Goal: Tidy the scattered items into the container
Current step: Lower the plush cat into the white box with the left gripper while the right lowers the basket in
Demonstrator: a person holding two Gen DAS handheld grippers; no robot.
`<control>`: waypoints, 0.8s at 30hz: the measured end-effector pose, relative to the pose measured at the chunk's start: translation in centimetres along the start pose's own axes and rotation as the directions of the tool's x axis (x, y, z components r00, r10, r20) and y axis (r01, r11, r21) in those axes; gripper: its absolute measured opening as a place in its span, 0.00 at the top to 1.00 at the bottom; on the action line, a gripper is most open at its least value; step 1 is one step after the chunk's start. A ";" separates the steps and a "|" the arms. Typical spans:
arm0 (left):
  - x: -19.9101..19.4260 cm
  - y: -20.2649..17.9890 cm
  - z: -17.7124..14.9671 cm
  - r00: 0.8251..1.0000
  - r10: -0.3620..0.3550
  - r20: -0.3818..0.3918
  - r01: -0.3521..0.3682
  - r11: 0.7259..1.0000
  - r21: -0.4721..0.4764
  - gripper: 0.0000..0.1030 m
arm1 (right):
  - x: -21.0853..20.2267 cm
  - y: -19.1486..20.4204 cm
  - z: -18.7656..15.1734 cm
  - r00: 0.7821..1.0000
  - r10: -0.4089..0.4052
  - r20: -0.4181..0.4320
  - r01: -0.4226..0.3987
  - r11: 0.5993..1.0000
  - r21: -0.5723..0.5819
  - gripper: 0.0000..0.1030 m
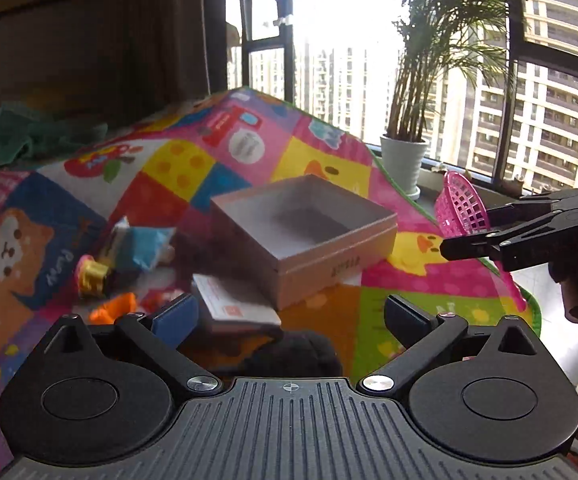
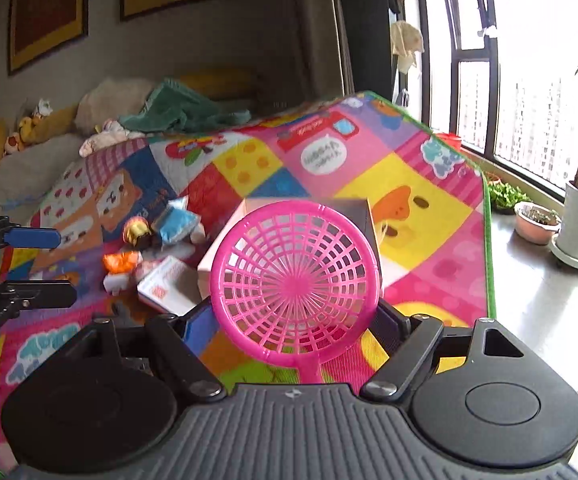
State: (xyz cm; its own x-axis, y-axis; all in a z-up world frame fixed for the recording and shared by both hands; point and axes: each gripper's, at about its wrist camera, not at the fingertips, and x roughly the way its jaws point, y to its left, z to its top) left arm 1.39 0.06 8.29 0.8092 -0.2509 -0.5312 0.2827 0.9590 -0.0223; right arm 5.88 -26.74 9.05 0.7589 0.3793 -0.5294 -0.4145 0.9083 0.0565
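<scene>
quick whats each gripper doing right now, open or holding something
Left gripper: open, holding nothing.
Right gripper: shut on the pink strainer.

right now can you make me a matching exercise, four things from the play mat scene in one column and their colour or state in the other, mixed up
Things:
1. round plastic mesh strainer
2. open cardboard box
3. left hand-held gripper
4. crinkly snack packet

Colour or state:
A. open, holding nothing
B. blue, lying on the colourful play mat
C. pink, held in the right hand-held gripper
D. pale brown, nothing visible inside

Pairs: 1-C, 2-D, 3-A, 4-B
</scene>
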 end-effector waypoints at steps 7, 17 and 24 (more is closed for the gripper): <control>3.3 0.0 -4.9 0.968 0.124 -0.220 -0.149 0.983 -0.103 0.00 | 2.6 1.0 -3.4 0.994 0.009 -0.113 -0.008 1.000 0.011 0.22; 4.4 -2.1 -6.8 0.950 0.136 -0.282 -0.155 0.987 -0.047 0.00 | 1.7 2.6 -4.2 0.995 0.005 -0.095 -0.010 0.999 -0.050 0.22; 3.3 -1.6 -6.8 0.977 0.093 -0.192 -0.091 0.996 0.020 0.00 | 1.8 2.4 -4.7 0.994 -0.003 -0.107 -0.002 0.999 -0.045 0.22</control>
State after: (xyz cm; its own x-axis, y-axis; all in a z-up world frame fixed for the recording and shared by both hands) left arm 0.13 -1.36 0.79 0.7181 -0.1306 -0.6836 0.2179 0.9750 0.0427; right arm 3.93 -24.75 4.27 0.7017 0.3558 -0.6173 -0.4384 0.8985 0.0195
